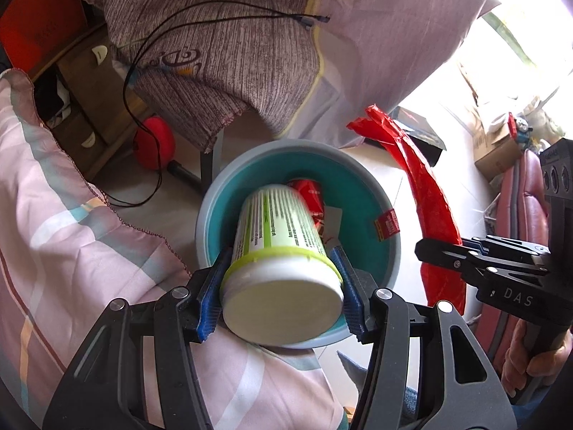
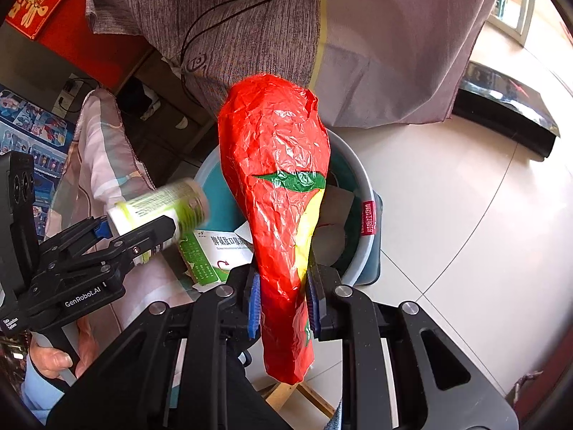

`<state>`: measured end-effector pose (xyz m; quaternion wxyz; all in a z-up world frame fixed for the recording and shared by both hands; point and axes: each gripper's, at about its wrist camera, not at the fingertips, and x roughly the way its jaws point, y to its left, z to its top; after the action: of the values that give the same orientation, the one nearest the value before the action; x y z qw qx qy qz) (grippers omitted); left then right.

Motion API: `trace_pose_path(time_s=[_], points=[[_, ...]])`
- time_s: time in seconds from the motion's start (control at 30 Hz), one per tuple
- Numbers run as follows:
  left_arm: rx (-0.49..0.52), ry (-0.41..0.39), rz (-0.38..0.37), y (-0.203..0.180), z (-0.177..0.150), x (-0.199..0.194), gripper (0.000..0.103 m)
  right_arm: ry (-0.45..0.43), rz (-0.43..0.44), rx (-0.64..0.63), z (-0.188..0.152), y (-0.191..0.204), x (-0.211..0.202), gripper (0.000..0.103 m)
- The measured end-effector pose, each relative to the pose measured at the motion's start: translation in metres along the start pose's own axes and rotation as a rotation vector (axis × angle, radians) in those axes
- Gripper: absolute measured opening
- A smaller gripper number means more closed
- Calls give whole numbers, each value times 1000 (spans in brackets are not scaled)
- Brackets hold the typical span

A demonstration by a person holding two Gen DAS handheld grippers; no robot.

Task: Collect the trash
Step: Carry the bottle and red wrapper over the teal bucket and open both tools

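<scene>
Bin [image 1: 211, 197] holds red can [image 1: 309, 193], probably, and paper scraps [image 1: 331, 222]

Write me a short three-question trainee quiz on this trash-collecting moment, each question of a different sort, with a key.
1. True or false: the left hand-held gripper is shut on a green-and-white container.
2. Multiple choice: what does the right hand-held gripper hold? A) a black cable B) a crumpled red plastic bag C) a pink cushion
3. Fill in: both items hang over a round ____ bin that already holds some trash.

Key
1. True: its blue pads clamp the container's sides near the white end.
2. B: the bag is pinched between the pads and sticks out beyond them on both sides.
3. Teal: a red packet and paper lie inside.
</scene>
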<state>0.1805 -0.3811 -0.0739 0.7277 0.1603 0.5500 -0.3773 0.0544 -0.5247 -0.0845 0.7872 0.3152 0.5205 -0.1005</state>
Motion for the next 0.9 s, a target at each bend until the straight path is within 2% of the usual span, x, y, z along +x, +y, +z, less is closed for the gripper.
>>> trace_pose_path(time_s=[0.13,0.23,0.33,0.63,0.77,0.87,0.9], points=[[-24,4,-16,6,1,2,65,0,-2,-7,3,2,0,20],[-42,-11,-6,11,0,-2,82,-1,-3,-14,4,5,0,20],[-57,-24,1,15,-3,-8,91,6,-7,-20,4,6,2,20],[-96,-41,2,34,-23,-22,95,53,-3,-59,8,22,19,21],[-106,-52,17,41,-28,-26,95,72,1,-66,10,29,29,32],[-117,-53,14,46,-30,-27,95,82,1,-64,13,32,34,34],[-119,-52,16,48,-31,-27,95,87,5,-57,14,33,37,40]])
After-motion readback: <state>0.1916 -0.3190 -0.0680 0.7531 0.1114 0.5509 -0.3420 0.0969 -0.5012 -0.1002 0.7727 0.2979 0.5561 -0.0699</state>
